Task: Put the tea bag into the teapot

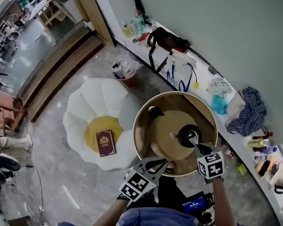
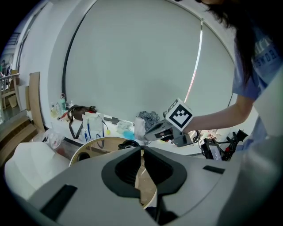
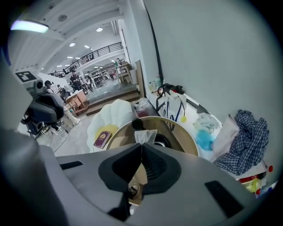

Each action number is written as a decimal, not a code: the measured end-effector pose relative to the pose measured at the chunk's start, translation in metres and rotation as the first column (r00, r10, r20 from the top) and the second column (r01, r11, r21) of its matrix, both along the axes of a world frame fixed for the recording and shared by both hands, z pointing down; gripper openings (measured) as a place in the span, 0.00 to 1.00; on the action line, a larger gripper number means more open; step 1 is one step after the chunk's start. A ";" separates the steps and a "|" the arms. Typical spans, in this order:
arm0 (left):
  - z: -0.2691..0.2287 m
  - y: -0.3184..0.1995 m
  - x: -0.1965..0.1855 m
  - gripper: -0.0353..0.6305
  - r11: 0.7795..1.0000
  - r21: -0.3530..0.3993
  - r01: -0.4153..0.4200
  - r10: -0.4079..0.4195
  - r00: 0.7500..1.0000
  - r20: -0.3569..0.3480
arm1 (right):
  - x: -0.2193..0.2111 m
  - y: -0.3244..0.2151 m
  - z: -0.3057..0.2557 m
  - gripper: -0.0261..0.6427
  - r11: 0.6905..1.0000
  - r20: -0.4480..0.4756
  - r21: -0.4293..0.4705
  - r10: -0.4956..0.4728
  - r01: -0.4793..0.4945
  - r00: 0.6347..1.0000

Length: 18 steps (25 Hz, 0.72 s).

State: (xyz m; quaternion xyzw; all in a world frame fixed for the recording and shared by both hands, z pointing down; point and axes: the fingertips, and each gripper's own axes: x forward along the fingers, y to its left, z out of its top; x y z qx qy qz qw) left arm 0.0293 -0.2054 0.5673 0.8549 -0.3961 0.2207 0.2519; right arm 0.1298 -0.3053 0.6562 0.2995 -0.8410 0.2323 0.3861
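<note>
My left claw (image 1: 162, 162) hangs at the near rim of the round wooden surface (image 1: 162, 126), pinched shut on nothing and kept clear of the work. Further right stands the dark round teapot (image 1: 185, 135). My right claw (image 1: 193, 137) is clamped tight on the white paper tea bag (image 3: 145, 135) and holds it right at the pot, lined up, I reckon, for the drop.

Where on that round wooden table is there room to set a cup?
Bare wood lies on the round table, in its middle and left, between the black lid and the near rim by the left gripper. The right side is crowded: the teapot, with the right gripper holding the tea bag over it. The wall ledge is cluttered.
</note>
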 end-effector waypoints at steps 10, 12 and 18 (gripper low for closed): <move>0.010 -0.026 0.004 0.08 1.000 -0.010 0.011 -0.010 1.000 0.001 | 0.000 -0.028 0.069 0.07 0.994 -0.196 0.002 -0.109 0.111 0.974; 0.012 -0.029 0.003 0.08 1.000 -0.013 0.014 -0.014 1.000 0.002 | -0.003 -0.030 0.080 0.07 0.980 -0.263 0.017 -0.185 0.196 0.947; 0.018 -0.028 -0.001 0.08 0.999 -0.035 0.026 -0.025 1.000 0.009 | -0.013 -0.026 0.107 0.07 0.940 -0.357 -0.042 -0.331 0.339 0.874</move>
